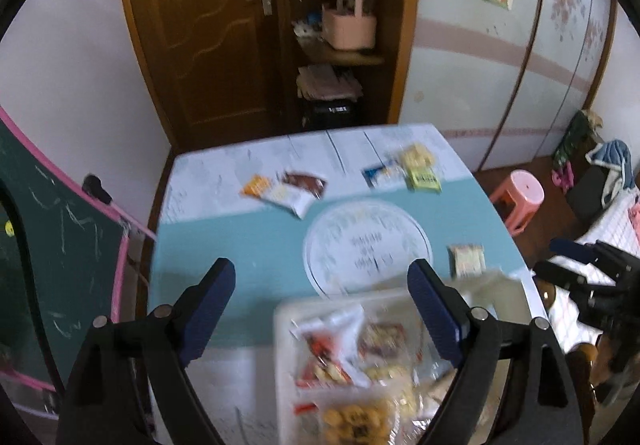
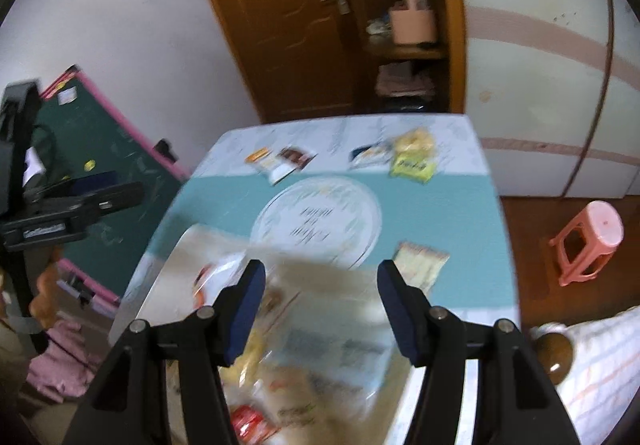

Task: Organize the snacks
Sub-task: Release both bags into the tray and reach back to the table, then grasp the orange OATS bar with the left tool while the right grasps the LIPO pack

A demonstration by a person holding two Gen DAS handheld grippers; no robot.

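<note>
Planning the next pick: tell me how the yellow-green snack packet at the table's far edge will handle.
The yellow-green snack packet looks like thin, flat film, so probably floppy and light. Lying partly under the pale yellow bag, it may drag that along.

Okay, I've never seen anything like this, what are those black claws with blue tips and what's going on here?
They are two hand-held grippers, one in each of a person's hands, each carrying a wide-angle camera looking along its fingers. One picture is from the left gripper, the other from the right gripper. Both are open and hold nothing. Below them a white tray holds wrapped snacks. More snack packets lie loose on the far side of the table, and one pale packet sits nearer. Both pictures are blurred.
</note>
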